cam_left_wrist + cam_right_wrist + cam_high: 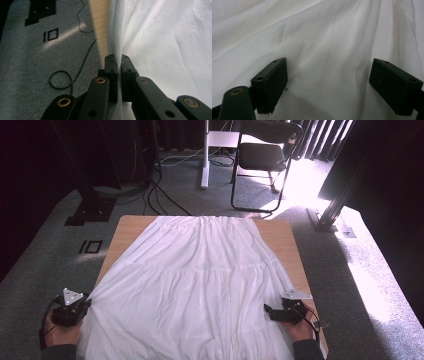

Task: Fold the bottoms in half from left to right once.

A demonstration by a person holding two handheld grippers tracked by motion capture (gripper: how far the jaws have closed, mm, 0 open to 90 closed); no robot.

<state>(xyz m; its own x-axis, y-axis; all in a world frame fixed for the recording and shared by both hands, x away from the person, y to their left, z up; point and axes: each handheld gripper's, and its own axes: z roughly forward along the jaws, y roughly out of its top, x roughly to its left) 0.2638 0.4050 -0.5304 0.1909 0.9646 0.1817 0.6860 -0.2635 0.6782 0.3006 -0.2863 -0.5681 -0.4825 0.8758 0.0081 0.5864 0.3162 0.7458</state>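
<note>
A wide white gathered cotton skirt (192,285) lies spread flat over the pale wooden desk (282,237), its waistband at the desk's far edge and its hem hanging over the near edge, where the person's hands wait at either corner.

The step in hand looks like taking hold of the skirt's two near corners before a fold or a lift. One side is done, the other is not.

The left gripper (74,306) sits at the skirt's near left edge, just off the desk's left side above the grey carpet (37,62). In the left gripper view its black fingers (111,65) stand together, clamped on a bunched fold of the white cloth that rises straight out from between them.

The right gripper (280,311) rests at the skirt's near right edge. In the right gripper view its fingers (270,80) stand wide apart, with the cloth lying beneath and between them but not pinched; they hold nothing.

The next move, as I judge it, calls for the right fingers to settle lower onto the hem and come together on a fold, catching both layers if the fabric is doubled, so that the two sides are gripped evenly.
</note>
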